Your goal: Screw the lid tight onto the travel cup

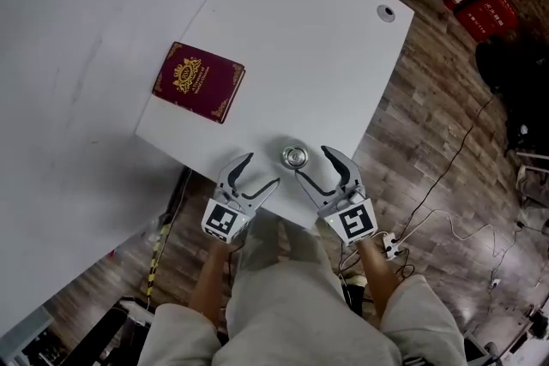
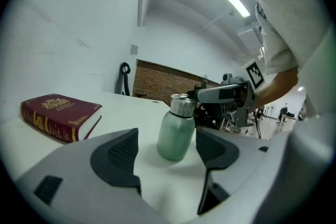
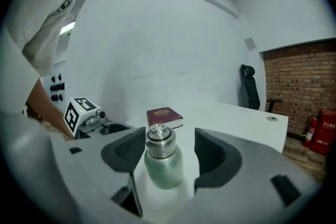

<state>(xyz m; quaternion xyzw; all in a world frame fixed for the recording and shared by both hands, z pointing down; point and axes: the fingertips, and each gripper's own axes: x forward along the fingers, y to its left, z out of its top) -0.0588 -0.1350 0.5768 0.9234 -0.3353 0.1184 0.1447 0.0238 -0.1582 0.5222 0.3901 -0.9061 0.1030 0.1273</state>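
I work both grippers at the near edge of the white table (image 1: 326, 39), where the travel cup (image 1: 294, 156) stands upright, long axis vertical, steel lid (image 3: 159, 136) on top. The maroon book (image 1: 199, 81), far left of the cup, bears a gold crest and lettering too small to read.

The head view gives only the cup's round top. The gripper views add its pale green body. The right gripper view alone shows a red fire extinguisher (image 3: 326, 131) by the brick wall, its print unreadable.

My right gripper (image 3: 170, 149) is spread around the cup, its left pad just beside the lid and a gap at the other. My left gripper (image 2: 165, 152) is open and empty, with the cup just beyond its tips.
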